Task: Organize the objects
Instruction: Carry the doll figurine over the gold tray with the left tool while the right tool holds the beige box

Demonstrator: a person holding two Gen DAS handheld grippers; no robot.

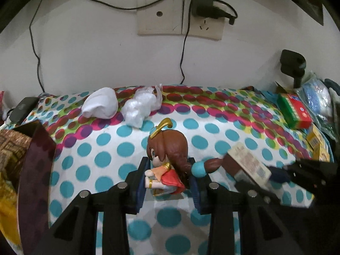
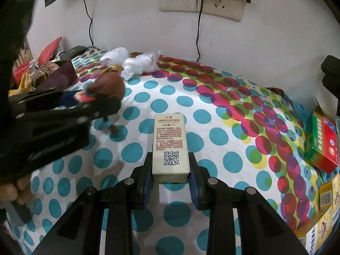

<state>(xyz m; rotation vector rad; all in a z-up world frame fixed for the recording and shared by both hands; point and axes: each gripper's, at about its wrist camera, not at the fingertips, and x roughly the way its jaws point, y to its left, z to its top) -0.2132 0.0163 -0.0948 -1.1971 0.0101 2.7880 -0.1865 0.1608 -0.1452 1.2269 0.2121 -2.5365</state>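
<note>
A small doll figure (image 1: 164, 159) with brown hair, a gold headpiece and a red dress sits between the blue pads of my left gripper (image 1: 167, 176), which is shut on it just above the dotted cloth (image 1: 110, 148). Its braid with a blue band sticks out to the right. My right gripper (image 2: 171, 174) is shut on a cream box (image 2: 170, 146) with red print and a QR code. In the right wrist view the figure (image 2: 106, 87) and the left gripper (image 2: 70, 104) are at the left. In the left wrist view the box (image 1: 247, 161) is at the right.
A white cloth bundle (image 1: 101, 105) and a crumpled plastic bag (image 1: 141, 107) lie at the back near the wall. A green and red box (image 1: 294, 111) and yellow boxes (image 1: 317, 143) crowd the right edge. A dark open container (image 1: 36, 159) with packets stands at the left. Cables hang from wall sockets (image 1: 180, 16).
</note>
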